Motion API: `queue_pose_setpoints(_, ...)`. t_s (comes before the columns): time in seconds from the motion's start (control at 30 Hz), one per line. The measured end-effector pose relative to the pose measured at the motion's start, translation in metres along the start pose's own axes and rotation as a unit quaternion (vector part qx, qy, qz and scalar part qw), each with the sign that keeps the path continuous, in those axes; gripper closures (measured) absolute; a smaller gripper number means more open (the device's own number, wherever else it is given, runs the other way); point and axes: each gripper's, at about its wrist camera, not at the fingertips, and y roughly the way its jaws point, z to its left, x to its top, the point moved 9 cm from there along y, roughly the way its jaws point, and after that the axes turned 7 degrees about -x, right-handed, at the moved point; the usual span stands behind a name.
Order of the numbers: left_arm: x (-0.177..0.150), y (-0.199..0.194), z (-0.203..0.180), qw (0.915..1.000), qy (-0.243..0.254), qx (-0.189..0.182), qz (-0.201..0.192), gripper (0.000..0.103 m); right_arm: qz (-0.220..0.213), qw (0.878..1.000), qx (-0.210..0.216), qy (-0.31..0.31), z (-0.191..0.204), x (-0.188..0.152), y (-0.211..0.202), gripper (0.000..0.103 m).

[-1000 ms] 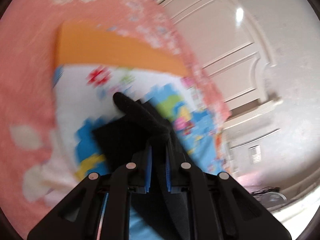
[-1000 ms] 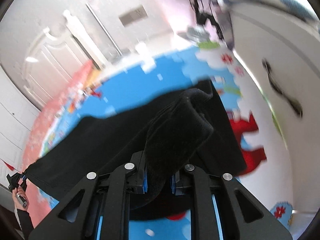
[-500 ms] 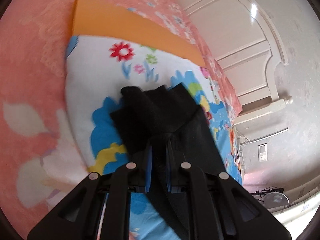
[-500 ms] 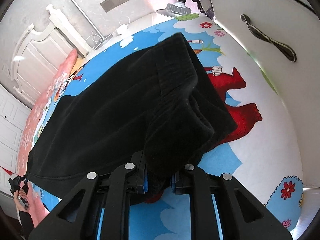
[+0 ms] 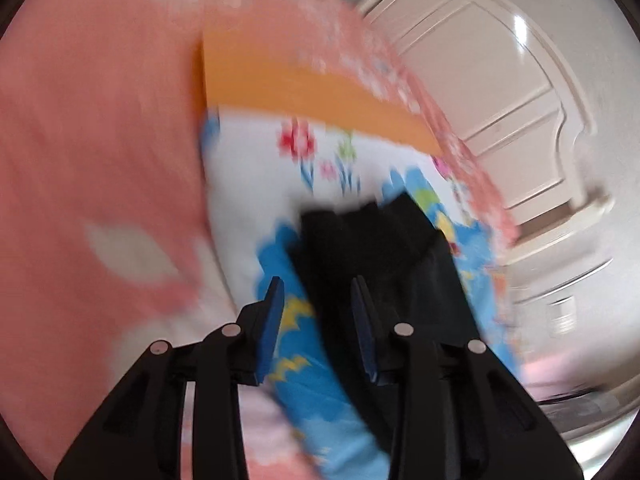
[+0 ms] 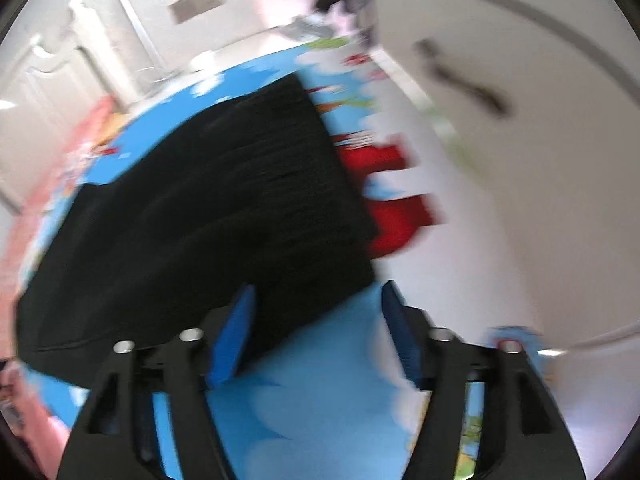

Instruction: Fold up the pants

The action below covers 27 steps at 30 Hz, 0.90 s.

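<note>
The black pants (image 5: 368, 248) lie folded on a colourful cartoon mat (image 5: 256, 184). My left gripper (image 5: 319, 292) hovers over one narrow end, its jaws opening. The cloth's edge runs between the blue pads (image 5: 272, 320), which no longer press on it. In the right wrist view the pants (image 6: 208, 208) spread as a broad flat black panel on the mat (image 6: 320, 380). My right gripper (image 6: 318, 300) stands at their near corner with its jaws opening wide. That corner lies loose beside the left pad (image 6: 236, 332). Both views are blurred.
A pink flowered bedspread (image 5: 100, 120) and an orange band (image 5: 280, 88) border the mat on the left. White panelled doors (image 5: 500, 100) stand behind. A white cabinet door with a dark handle (image 6: 460, 80) rises close to the mat on the right.
Both grippers were shut on bunched black cloth and have now let go, jaws spreading. The pants have dropped flat onto the mat. Both hands have sunk lower.
</note>
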Motion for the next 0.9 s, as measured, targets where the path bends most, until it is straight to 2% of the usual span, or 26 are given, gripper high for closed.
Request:
queue_pose_setpoints(0.07, 0.007, -0.006, -0.03, 0.9955, 0.088, 0.02, -0.029, 0.049, -0.01, 1.0, -0.017, -0.001, -0.006, 0.001, -0.01, 0.038)
queue_pose_setpoints(0.1, 0.007, -0.005, -0.051, 0.9892, 0.139, 0.024, -0.041, 0.044, -0.021, 0.999, -0.031, -0.008, -0.008, 0.005, -0.015, 0.035)
queue_pose_setpoints(0.13, 0.002, 0.003, -0.081, 0.9781, 0.203, 0.017, -0.042, 0.036, -0.039, 0.998, -0.047, -0.019, -0.007, 0.012, -0.021, 0.033)
queue_pose_setpoints(0.2, -0.009, 0.021, -0.115, 0.9628, 0.269, 0.015, -0.022, 0.036, -0.081, 0.994, -0.056, -0.044, 0.005, 0.034, -0.032, 0.031)
queue_pose_setpoints(0.23, -0.014, 0.033, -0.131, 0.9567, 0.291, 0.014, -0.01, 0.038, -0.093, 0.993, -0.051, -0.049, 0.013, 0.044, -0.036, 0.03)
queue_pose_setpoints(0.3, -0.03, 0.062, -0.165, 0.9473, 0.315, -0.038, 0.046, 0.062, -0.107, 0.992, -0.019, -0.065, 0.038, 0.064, -0.037, 0.03)
queue_pose_setpoints(0.33, -0.037, 0.081, -0.18, 0.9395, 0.331, -0.05, 0.071, 0.069, -0.108, 0.991, -0.006, -0.077, 0.051, 0.07, -0.035, 0.03)
queue_pose_setpoints(0.4, -0.048, 0.11, -0.186, 0.9233, 0.37, -0.025, 0.099, 0.075, -0.117, 0.986, 0.018, -0.113, 0.082, 0.081, -0.028, 0.03)
queue_pose_setpoints(0.43, -0.049, 0.123, -0.18, 0.9226, 0.369, -0.009, 0.114, 0.076, -0.115, 0.985, 0.022, -0.126, 0.091, 0.085, -0.022, 0.03)
queue_pose_setpoints(0.47, -0.04, 0.143, -0.16, 0.9297, 0.344, 0.037, 0.125, 0.075, -0.109, 0.984, 0.024, -0.138, 0.101, 0.09, -0.011, 0.03)
queue_pose_setpoints(0.5, -0.025, 0.153, -0.138, 0.9364, 0.319, 0.082, 0.121, 0.078, -0.106, 0.984, 0.029, -0.142, 0.106, 0.094, -0.005, 0.03)
queue_pose_setpoints(0.53, -0.015, 0.155, -0.128, 0.9432, 0.299, 0.088, 0.115, 0.1, -0.106, 0.983, 0.034, -0.149, 0.112, 0.099, 0.004, 0.03)
queue_pose_setpoints(0.57, -0.012, 0.151, -0.127, 0.9459, 0.291, 0.094, 0.107, 0.101, -0.105, 0.982, 0.029, -0.156, 0.115, 0.101, 0.012, 0.03)
queue_pose_setpoints(0.6, -0.011, 0.145, -0.134, 0.9457, 0.296, 0.099, 0.092, 0.099, -0.101, 0.981, 0.014, -0.167, 0.115, 0.105, 0.025, 0.03)
queue_pose_setpoints(0.63, -0.016, 0.137, -0.151, 0.9413, 0.316, 0.094, 0.075, 0.092, -0.097, 0.98, 0.002, -0.174, 0.114, 0.106, 0.036, 0.03)
queue_pose_setpoints(0.67, -0.035, 0.127, -0.184, 0.9338, 0.347, 0.058, 0.068, 0.092, -0.088, 0.98, -0.009, -0.177, 0.111, 0.107, 0.045, 0.032)
queue_pose_setpoints(0.7, -0.054, 0.119, -0.209, 0.9277, 0.367, 0.024, 0.067, 0.091, -0.067, 0.98, -0.043, -0.18, 0.102, 0.104, 0.06, 0.034)
queue_pose_setpoints(0.73, -0.09, 0.108, -0.254, 0.9126, 0.401, -0.039, 0.072, 0.088, -0.055, 0.98, -0.069, -0.177, 0.092, 0.1, 0.07, 0.033)
queue_pose_setpoints(0.77, -0.121, 0.102, -0.284, 0.8959, 0.428, -0.084, 0.083, 0.085, -0.049, 0.983, -0.061, -0.167, 0.087, 0.095, 0.074, 0.033)
queue_pose_setpoints(0.83, -0.204, 0.087, -0.356, 0.8469, 0.484, -0.185, 0.118, 0.085, -0.048, 0.985, -0.053, -0.154, 0.08, 0.089, 0.074, 0.033)
queue_pose_setpoints(0.87, -0.241, 0.082, -0.383, 0.8252, 0.501, -0.22, 0.141, 0.085, -0.05, 0.986, -0.053, -0.151, 0.078, 0.088, 0.073, 0.033)
queue_pose_setpoints(0.9, -0.285, 0.079, -0.411, 0.7959, 0.52, -0.259, 0.169, 0.085, -0.051, 0.987, -0.052, -0.146, 0.077, 0.088, 0.074, 0.033)
